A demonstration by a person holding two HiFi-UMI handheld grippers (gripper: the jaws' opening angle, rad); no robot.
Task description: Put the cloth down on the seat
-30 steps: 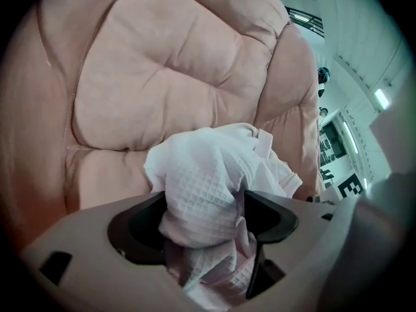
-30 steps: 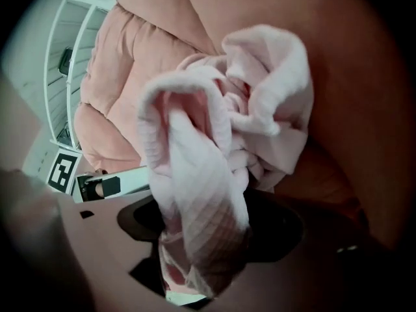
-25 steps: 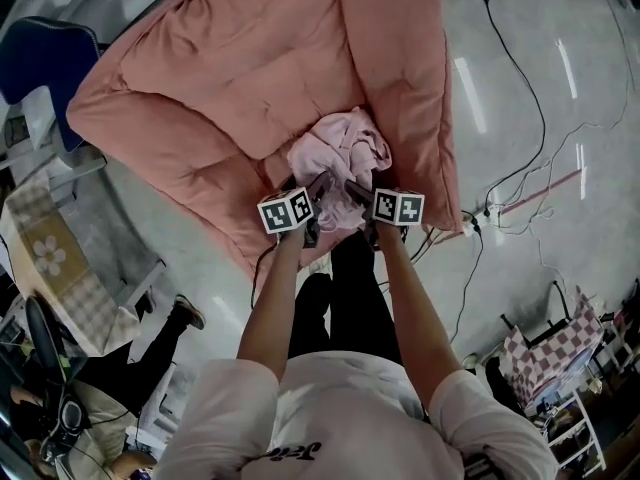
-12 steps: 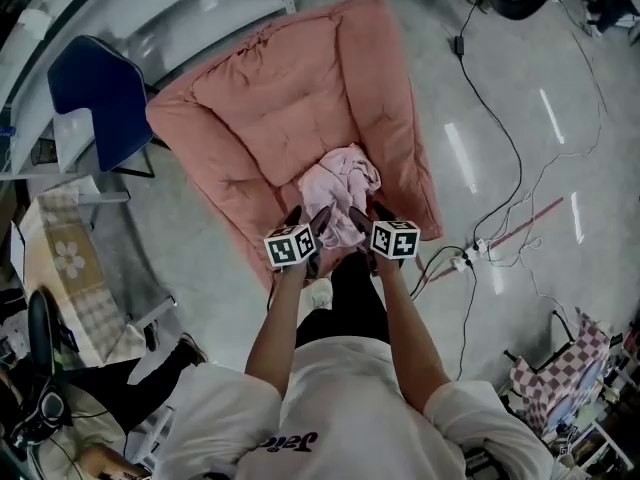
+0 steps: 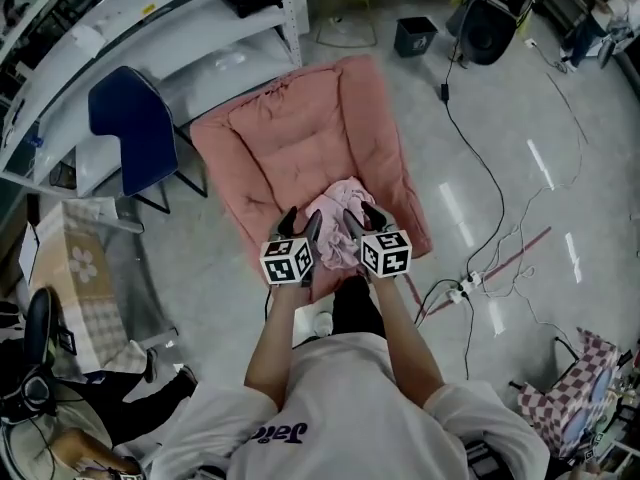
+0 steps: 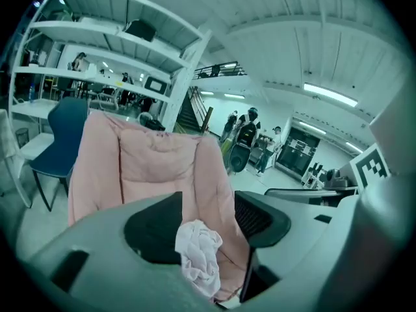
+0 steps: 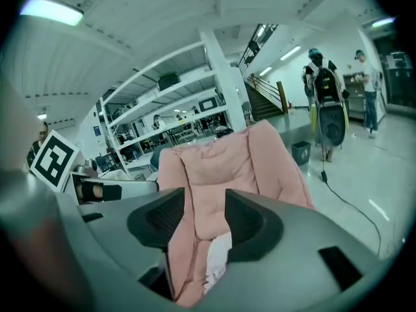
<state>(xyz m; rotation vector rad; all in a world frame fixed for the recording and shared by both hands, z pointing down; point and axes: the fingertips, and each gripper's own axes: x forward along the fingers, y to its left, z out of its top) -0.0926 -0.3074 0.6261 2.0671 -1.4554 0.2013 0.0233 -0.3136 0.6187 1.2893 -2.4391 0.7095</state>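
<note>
Two tools, both w/ jaws wide apart & nothing btwn them. Dark blue plastic chair [image 5: 135, 133] stands far left of the L gripper [image 5: 303, 223]. Crumpled pale pink cloth [image 5: 338, 208] lies just ahead, btwn both tools, on the pink padded fabric seat [image 5: 290, 133]. R gripper [image 5: 362, 220] is close beside the L one.

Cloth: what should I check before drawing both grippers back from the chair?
1. Cloth lies on the seat of the pink chair: ok.
2. Left gripper jaws apart, nothing clamped: ok.
3. Right gripper jaws apart, nothing clamped: ok.
4. Cloth's near edge fully on the seat: cannot tell, since the grippers cover it in the head view.
</note>
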